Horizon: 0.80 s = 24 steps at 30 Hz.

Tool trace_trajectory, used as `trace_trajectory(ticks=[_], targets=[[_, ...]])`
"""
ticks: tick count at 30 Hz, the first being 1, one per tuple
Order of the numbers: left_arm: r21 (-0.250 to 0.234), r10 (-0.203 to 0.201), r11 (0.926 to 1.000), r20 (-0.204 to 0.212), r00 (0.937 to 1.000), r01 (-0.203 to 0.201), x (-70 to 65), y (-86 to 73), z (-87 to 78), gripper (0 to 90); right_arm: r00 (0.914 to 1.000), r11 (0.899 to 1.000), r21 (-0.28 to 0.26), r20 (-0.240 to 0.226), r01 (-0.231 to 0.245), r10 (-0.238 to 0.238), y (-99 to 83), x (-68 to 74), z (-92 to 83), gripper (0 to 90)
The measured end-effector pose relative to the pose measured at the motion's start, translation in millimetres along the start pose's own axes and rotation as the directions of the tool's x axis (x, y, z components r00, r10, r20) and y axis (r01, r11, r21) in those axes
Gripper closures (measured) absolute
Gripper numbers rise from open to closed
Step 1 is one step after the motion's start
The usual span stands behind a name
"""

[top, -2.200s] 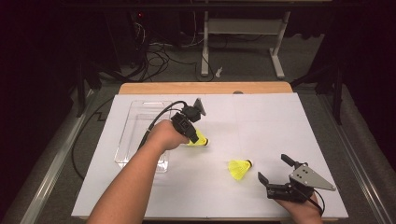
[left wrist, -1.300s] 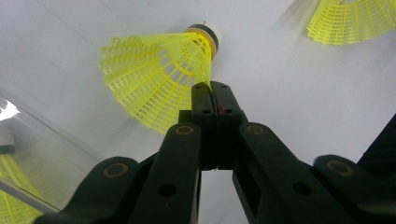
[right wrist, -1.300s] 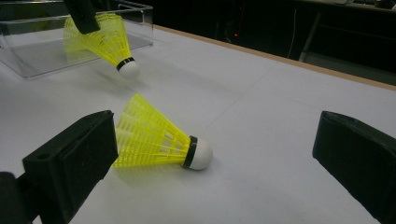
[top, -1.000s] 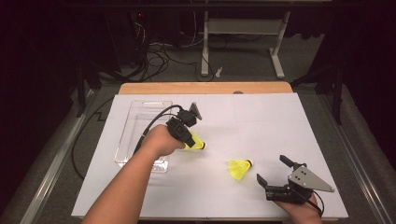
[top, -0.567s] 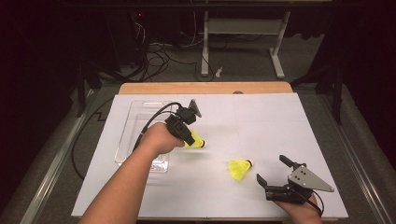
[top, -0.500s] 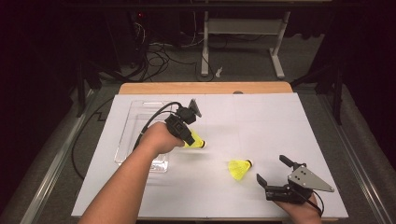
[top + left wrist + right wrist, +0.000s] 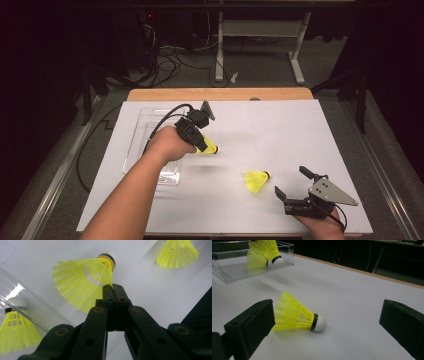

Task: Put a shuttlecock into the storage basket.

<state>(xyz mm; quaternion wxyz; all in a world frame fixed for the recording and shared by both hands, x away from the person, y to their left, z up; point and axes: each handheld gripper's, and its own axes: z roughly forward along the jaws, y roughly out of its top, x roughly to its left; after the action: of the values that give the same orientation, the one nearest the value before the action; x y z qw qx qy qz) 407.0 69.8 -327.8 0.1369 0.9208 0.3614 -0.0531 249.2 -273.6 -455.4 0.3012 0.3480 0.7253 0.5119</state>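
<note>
shuttlecock (image 7: pixel 82 282) skirt pinched in left tool (image 7: pixel 115 290); right tool (image 7: pixel 324 322) gapes wide, empty.

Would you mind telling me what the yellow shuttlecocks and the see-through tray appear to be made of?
Shuttlecock on the table: skirt looks like moulded yellow plastic mesh, matte; the white rounded tip, black-banded, may be foam or cork. The held shuttlecock looks alike. Tray: clear, glossy rigid plastic, judging by its glints and see-through walls.

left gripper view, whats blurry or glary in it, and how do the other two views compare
Left gripper view: glare streak on the clear tray wall; the held shuttlecock is sharp, the far shuttlecock soft. Right gripper view: black jaws up close, slightly soft. High view: bright white table, dark surroundings.
</note>
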Motion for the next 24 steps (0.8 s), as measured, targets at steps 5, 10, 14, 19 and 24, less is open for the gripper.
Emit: trace_trajectory(ticks=[5, 10, 14, 19, 24], targets=[[-0.001, -0.005, 1.0, -0.006, 1.0, 0.005, 1.9, -0.5, -8.3, 90.0, 1.0, 1.0, -0.001, 0.002, -0.004, 0.004, -0.3, -0.6, -0.9, 0.7], [-0.013, -0.014, 0.9998, -0.023, 0.9996, 0.014, 5.0, -3.6, -20.6, 90.0, 1.0, 1.0, 0.0, 0.0, -0.001, 0.001, -0.5, -1.0, -0.8, 0.7], [-0.031, -0.033, 0.999, -0.037, 0.9988, 0.032, 11.0, -9.5, -27.8, 90.0, 1.0, 1.0, 0.001, 0.001, -0.001, 0.001, -0.4, -0.5, -0.6, 0.7], [-0.036, -0.059, 0.9977, -0.043, 0.9973, 0.057, 20.4, -17.3, -36.2, 90.0, 1.0, 1.0, 0.002, 0.001, 0.001, -0.001, -0.3, 0.2, -0.4, 0.7], [-0.046, -0.081, 0.9959, -0.049, 0.9955, 0.078, 28.2, -24.6, -42.8, 90.0, 1.0, 1.0, 0.004, 0.0, -0.001, 0.001, -0.6, 0.5, 0.2, 0.7]])
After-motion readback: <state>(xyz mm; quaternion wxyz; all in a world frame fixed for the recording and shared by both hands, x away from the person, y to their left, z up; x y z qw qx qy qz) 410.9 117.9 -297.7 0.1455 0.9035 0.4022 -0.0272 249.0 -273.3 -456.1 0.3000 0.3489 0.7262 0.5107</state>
